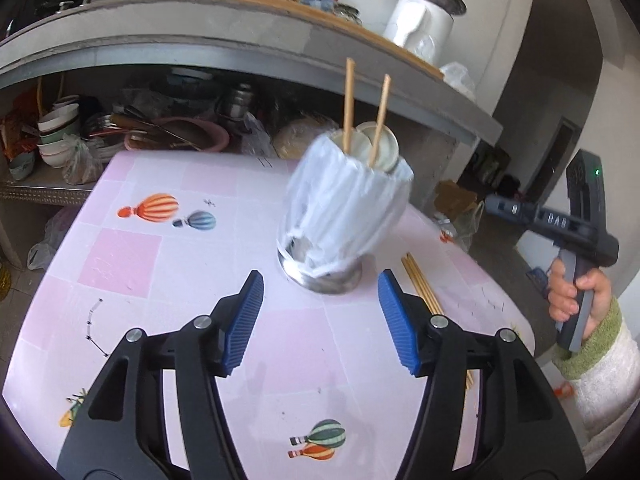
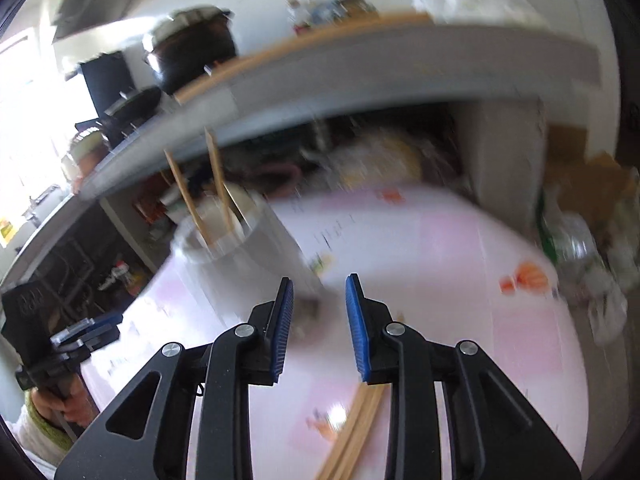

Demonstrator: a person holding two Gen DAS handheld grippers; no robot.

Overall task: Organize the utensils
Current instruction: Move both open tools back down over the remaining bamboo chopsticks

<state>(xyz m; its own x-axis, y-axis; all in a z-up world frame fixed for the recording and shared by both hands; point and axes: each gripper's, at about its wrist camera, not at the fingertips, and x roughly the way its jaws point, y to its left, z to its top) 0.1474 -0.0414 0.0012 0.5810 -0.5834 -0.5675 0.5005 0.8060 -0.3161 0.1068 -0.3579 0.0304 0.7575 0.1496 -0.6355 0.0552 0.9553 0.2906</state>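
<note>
A metal utensil holder (image 1: 344, 216) wrapped in a white plastic bag leans on the pink table (image 1: 168, 264), blurred, with two wooden chopsticks (image 1: 349, 106) standing in it. My left gripper (image 1: 320, 316) is open just in front of its base, nothing between the blue pads. A bundle of loose chopsticks (image 1: 422, 288) lies on the table right of the holder. In the right wrist view the holder (image 2: 244, 248) with its chopsticks (image 2: 188, 200) stands ahead left. My right gripper (image 2: 319, 328) is open and empty above the loose chopsticks (image 2: 356, 428).
A concrete counter (image 1: 240, 40) with pots, bottles and a white jug (image 1: 420, 24) runs behind the table, bowls and pans stacked under it. A hand in a green-cuffed sleeve (image 1: 592, 332) holds the right gripper's handle at the table's right edge. Bags lie on the floor to the right.
</note>
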